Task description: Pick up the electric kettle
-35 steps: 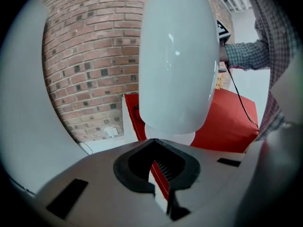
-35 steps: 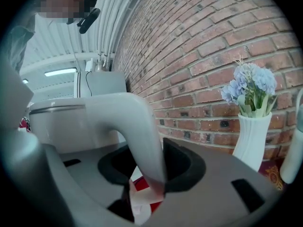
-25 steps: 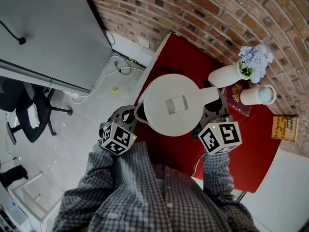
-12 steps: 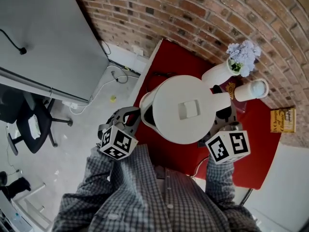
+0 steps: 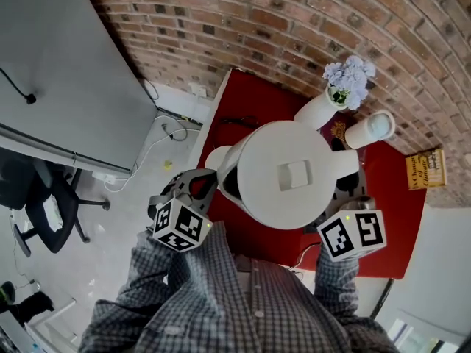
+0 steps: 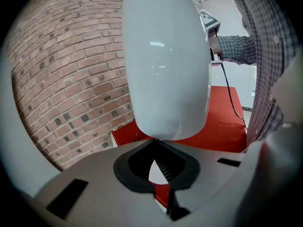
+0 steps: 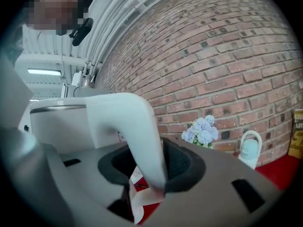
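The white electric kettle (image 5: 291, 171) hangs above the red table (image 5: 394, 219), its round lid facing up at me. My right gripper (image 5: 346, 191) is shut on the kettle's curved handle (image 7: 137, 131), which passes between its dark pads (image 7: 182, 167). My left gripper (image 5: 204, 187) sits at the spout side. In the left gripper view its jaws (image 6: 154, 143) are closed together right under the lower edge of the kettle's body (image 6: 165, 60). Whether they pinch that edge is not visible.
A white vase (image 5: 316, 110) with pale blue flowers (image 5: 346, 76) and a white cup-like thing (image 5: 370, 129) stand at the table's back by the brick wall (image 5: 294, 20). A book (image 5: 427, 169) lies at right. A black cable (image 5: 235, 120) trails at the table's left. An office chair (image 5: 44, 204) stands on the floor.
The kettle has risen off the table toward me and looks larger. Both grippers have risen with it, the right one also shifting to the right.
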Demonstrator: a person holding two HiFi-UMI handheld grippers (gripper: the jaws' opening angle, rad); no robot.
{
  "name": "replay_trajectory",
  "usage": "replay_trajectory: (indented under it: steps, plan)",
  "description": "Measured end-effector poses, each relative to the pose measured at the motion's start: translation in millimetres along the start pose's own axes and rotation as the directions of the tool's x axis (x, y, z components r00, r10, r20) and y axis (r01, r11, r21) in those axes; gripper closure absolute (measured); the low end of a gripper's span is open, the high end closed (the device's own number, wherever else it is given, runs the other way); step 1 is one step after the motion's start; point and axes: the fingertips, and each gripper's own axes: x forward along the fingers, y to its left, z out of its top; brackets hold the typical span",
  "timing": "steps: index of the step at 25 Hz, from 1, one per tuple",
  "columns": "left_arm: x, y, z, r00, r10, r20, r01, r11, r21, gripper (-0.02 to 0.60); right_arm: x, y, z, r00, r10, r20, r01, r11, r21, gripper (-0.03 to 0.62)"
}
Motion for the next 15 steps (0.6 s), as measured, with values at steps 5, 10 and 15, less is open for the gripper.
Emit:
replay_trajectory:
  steps: [5, 10, 15]
  plan:
    - [-2, -5, 17, 0.999, -0.013, 0.053, 0.014, 1.000, -0.017, 0.581, -19, -8, 4, 0.999, -0.038, 0.008, 0.039, 0.999, -0.028, 0.441]
    - [-17, 19, 67, 0.963, 0.044, 0.265, 0.013, 0.978, -0.208, 0.581, -24, 2, -19, 0.998, -0.036, -0.059, 0.030, 0.994, -0.107, 0.441]
    - [-20, 19, 67, 0.967, 0.038, 0.253, 0.007, 0.985, -0.175, 0.581, -32, 6, -42, 0.994, -0.022, -0.104, 0.022, 1.000, -0.007, 0.441]
